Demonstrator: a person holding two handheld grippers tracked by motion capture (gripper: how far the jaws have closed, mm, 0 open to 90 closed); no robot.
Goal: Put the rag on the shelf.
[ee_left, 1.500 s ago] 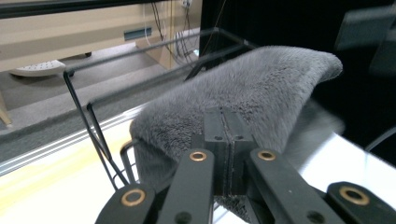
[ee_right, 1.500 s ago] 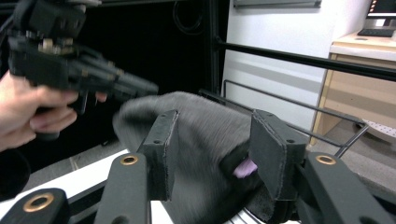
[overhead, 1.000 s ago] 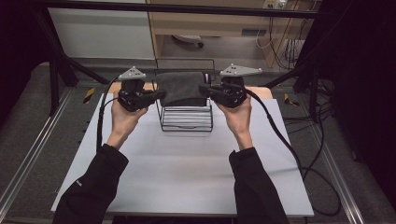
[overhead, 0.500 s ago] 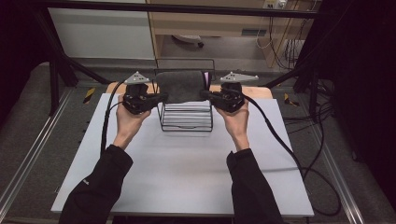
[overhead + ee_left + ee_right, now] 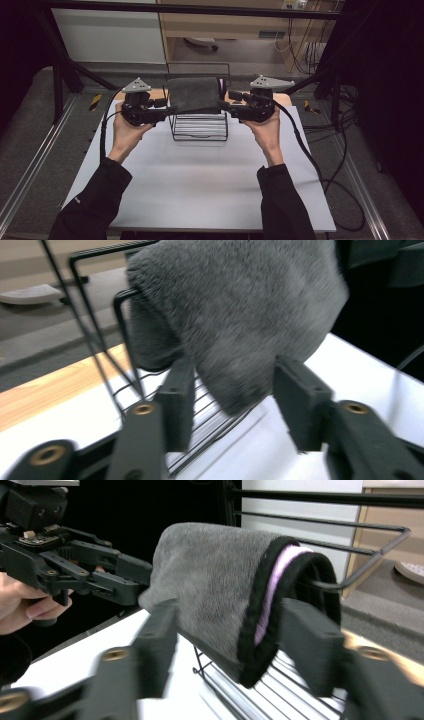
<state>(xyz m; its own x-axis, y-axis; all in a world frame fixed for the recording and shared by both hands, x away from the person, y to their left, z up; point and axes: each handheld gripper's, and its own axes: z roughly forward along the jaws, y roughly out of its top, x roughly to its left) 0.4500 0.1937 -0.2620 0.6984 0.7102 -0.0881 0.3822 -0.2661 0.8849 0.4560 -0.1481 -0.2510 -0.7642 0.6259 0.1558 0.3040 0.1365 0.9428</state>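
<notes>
Grey towel (image 5: 192, 94) draped over wire rack (image 5: 199, 127), between left tool (image 5: 161, 109) and right tool (image 5: 231, 101), both just released.

In the left gripper view the grey towel (image 5: 235, 315) is smeared by motion blur and cut off by the top edge, and it hides much of the wire rack (image 5: 125, 340) behind it. In the right gripper view the 2 near jaws are blurred, and the towel's far end sits behind the left gripper (image 5: 125, 582). The rack's bars run off the frame's right edge.
</notes>
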